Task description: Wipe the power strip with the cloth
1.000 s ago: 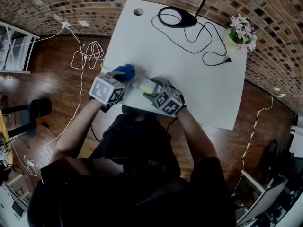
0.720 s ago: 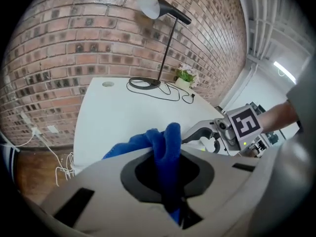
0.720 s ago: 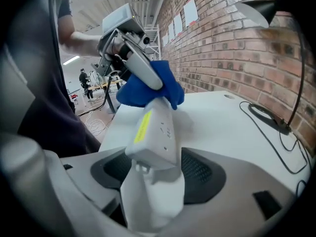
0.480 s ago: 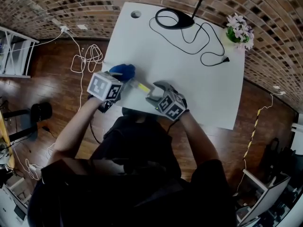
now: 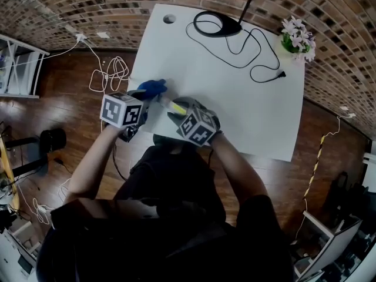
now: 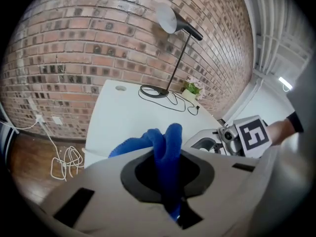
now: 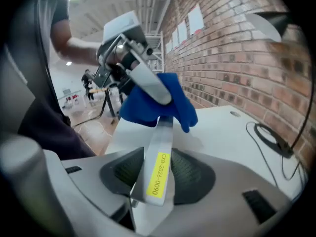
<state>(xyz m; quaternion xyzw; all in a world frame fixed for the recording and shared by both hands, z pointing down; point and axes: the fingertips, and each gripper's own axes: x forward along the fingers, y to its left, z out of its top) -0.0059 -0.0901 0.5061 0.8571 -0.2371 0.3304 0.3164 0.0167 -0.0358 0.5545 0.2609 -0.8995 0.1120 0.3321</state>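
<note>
At the far left, a loose white cable (image 5: 108, 69) lies coiled on the dark wooden floor (image 5: 53, 98), beside the white rectangular surface (image 5: 235, 93). Over the near left edge of that surface, the left claw (image 5: 144, 96) is closed on a blue fluffy cloth (image 5: 153, 88). In the left gripper view, the cloth (image 6: 165, 142) is pinched between the two jaws and bulges out beyond their tips.

The cloth's free end is draped over the far end of a long, narrow grey-white power strip with a yellow label (image 5: 174, 106). The strip slants from the cloth towards the right claw (image 5: 179, 113). In the right gripper view the strip (image 7: 162, 137) stands on edge between the jaws, whose ribbed dark pads (image 7: 190, 174) press against both its sides. This claw has just been closing and now grips the strip's near end. The far end of the strip disappears under the cloth (image 7: 175, 100), where the left claw's finger lies across it.

Further right, at the back of the surface, sits a black round lamp base (image 5: 218, 23). Its thin black cord (image 5: 258, 51) winds towards a small pot of pale pink flowers (image 5: 299, 39) at the right corner.
</note>
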